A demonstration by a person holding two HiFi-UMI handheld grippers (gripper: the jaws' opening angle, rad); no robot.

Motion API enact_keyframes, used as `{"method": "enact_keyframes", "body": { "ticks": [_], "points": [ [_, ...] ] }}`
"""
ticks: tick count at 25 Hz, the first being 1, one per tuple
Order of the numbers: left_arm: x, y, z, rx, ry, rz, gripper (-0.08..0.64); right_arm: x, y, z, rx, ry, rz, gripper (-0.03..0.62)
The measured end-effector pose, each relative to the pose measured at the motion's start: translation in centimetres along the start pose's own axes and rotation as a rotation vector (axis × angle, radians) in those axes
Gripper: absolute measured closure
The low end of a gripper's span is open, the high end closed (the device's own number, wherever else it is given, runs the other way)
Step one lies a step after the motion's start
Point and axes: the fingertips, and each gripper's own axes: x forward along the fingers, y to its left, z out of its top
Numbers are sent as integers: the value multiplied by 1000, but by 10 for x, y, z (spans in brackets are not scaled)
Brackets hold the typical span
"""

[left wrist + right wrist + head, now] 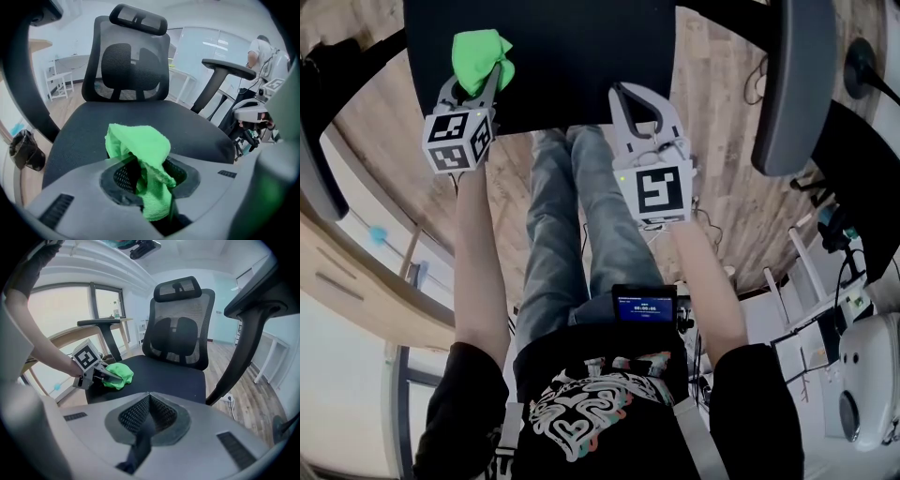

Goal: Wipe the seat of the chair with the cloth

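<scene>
Left gripper (478, 80) clamped on green cloth (481, 52), cloth at front-left corner of the chair seat (581, 56). Right gripper (619, 92) jaws pinched together, nothing between them, over the seat's front edge.

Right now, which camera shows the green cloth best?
The left gripper view: the green cloth fills the centre, pinched in the left gripper. The head view shows only a small bunch over the seat; the right gripper view shows it small, from the side.
</scene>
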Motion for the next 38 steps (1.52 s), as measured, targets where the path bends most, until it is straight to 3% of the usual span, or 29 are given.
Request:
{"method": "enact_keyframes", "body": {
  "ticks": [11,19,27,34,38],
  "points": [
    [35,-79,13,43,0,-177,451,-5,-10,-3,21,-4,-28,589],
    [45,-167,13,138,30,-395,451,-10,-27,2,28,-16,-80,589],
    [41,-213,20,159,50,-499,451,-16,-42,-1,43,-19,-106,589],
    [37,-246,9,254,66,-600,451,-21,-40,-5,52,-14,-104,589],
    [35,-256,7,260,77,-629,452,-22,-39,-7,57,-10,-110,589]
  ]
}}
